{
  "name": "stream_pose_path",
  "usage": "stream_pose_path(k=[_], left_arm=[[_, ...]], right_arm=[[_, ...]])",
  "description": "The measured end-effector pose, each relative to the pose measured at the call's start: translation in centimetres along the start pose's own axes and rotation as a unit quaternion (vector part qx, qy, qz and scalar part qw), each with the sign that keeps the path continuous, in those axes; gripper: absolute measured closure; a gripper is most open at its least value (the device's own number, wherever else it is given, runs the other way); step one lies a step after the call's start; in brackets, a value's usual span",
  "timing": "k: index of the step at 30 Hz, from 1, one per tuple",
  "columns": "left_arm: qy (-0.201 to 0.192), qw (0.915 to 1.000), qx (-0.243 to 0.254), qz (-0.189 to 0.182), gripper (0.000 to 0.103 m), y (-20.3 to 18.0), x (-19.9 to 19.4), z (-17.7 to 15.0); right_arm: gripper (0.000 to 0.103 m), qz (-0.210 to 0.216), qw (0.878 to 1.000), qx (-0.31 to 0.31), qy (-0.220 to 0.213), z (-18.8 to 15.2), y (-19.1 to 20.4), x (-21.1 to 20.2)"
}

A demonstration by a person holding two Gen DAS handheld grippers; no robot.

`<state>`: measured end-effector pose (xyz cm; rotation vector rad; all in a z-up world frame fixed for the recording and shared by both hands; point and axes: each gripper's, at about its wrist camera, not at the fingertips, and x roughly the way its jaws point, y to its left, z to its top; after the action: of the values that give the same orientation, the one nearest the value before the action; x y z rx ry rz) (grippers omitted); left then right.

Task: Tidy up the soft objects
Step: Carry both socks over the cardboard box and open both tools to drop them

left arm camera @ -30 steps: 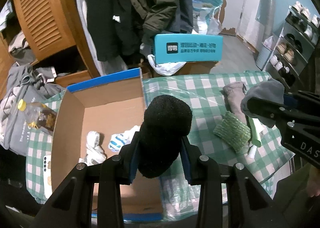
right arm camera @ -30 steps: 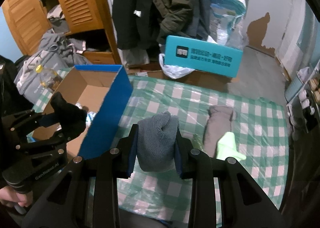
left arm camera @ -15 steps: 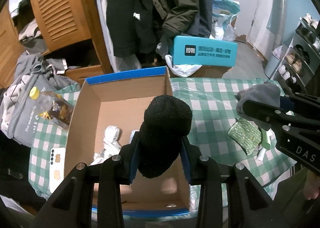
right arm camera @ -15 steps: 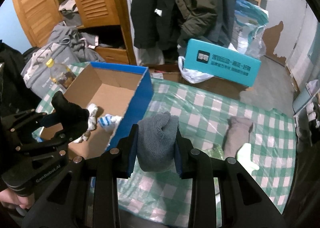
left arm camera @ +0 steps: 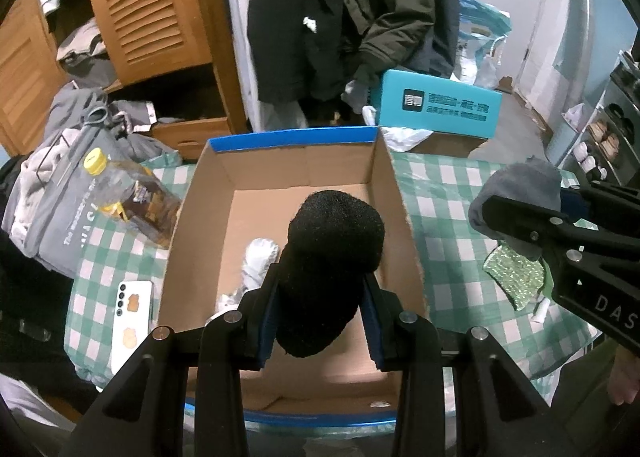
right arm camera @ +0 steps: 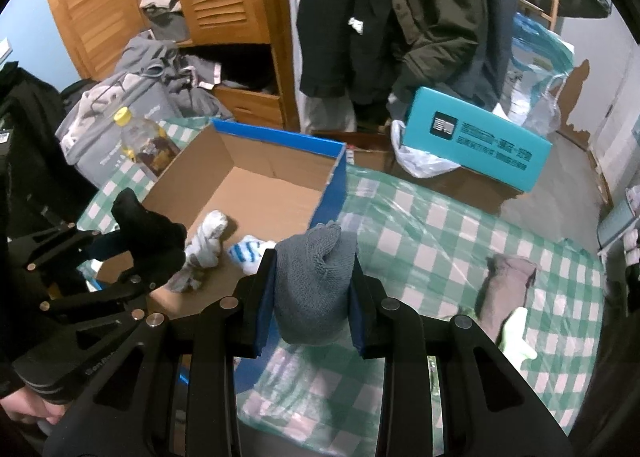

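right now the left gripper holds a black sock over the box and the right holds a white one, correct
Not quite: the right gripper holds a grey sock, not a white one, as the right wrist view shows. The left gripper does hold a black sock over the box.

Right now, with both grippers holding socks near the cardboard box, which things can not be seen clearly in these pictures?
- Left wrist view: the black sock hides part of the cardboard box floor and the white socks.
- Left wrist view: the right gripper covers part of the green sponge.
- Right wrist view: the light green item is too blurred to identify.
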<state>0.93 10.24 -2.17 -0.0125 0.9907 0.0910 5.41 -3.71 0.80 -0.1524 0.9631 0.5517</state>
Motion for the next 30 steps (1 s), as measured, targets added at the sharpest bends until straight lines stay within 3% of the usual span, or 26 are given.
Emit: stream_pose_path(k=[19,30], left_arm=[[0.022,0.9992,-0.027,0.020,0.066,3.8,1.4,-1.0],[0.052,0.9973,-0.041,0.032,0.065,4.8,3.4,-1.6]], right_arm=[[0.073,0.033,0.999,-0.028,0.022,1.4,4.5,3.1],[0.073,0.046,0.998,-0.024,0.047,1.5,5.1,5.2]])
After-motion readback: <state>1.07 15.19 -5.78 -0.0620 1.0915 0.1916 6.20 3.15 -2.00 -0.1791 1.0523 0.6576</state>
